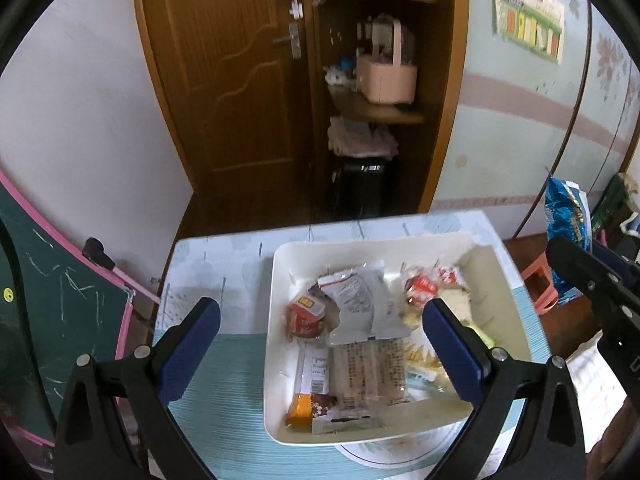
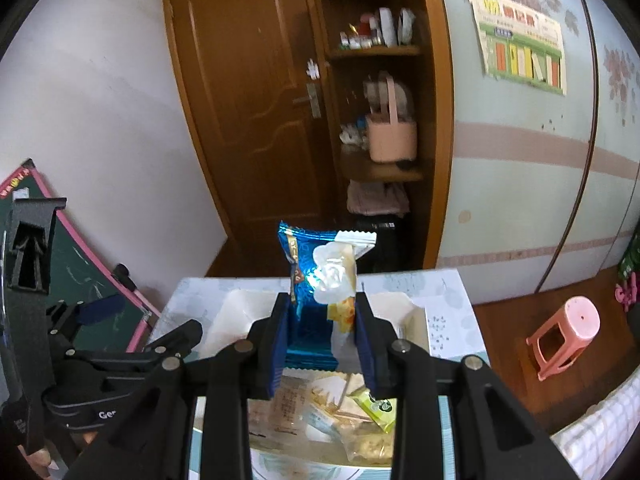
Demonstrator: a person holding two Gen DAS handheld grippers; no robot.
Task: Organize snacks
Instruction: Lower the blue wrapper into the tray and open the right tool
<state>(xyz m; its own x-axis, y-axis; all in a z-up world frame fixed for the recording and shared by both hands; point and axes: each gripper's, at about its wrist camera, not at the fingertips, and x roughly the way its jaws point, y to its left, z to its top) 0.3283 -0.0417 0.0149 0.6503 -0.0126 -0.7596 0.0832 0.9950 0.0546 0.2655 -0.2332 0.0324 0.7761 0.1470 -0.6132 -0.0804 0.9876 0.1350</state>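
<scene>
A white tray [image 1: 276,300] on the small table holds several wrapped snacks: a grey packet [image 1: 364,300], red-wrapped pieces [image 1: 420,286] and a beige biscuit pack [image 1: 372,368]. My left gripper [image 1: 320,344] hovers over the tray's near left part, open and holding nothing. My right gripper [image 2: 322,336] is shut on a blue foil snack packet [image 2: 308,280], with a white and yellow packet [image 2: 336,276] pinched beside it. Both are held upright above the tray [image 2: 236,300]. In the left wrist view the right gripper [image 1: 588,254] and blue packet [image 1: 564,220] hang off the table's right side.
The tray sits on a teal mat [image 1: 224,380], with a patterned plate [image 1: 380,452] under its near edge. A chalkboard [image 1: 60,300] leans at the left. A pink stool [image 2: 568,336] stands on the floor at the right. Behind are a wooden door [image 1: 232,80] and shelves with a pink basket [image 1: 388,76].
</scene>
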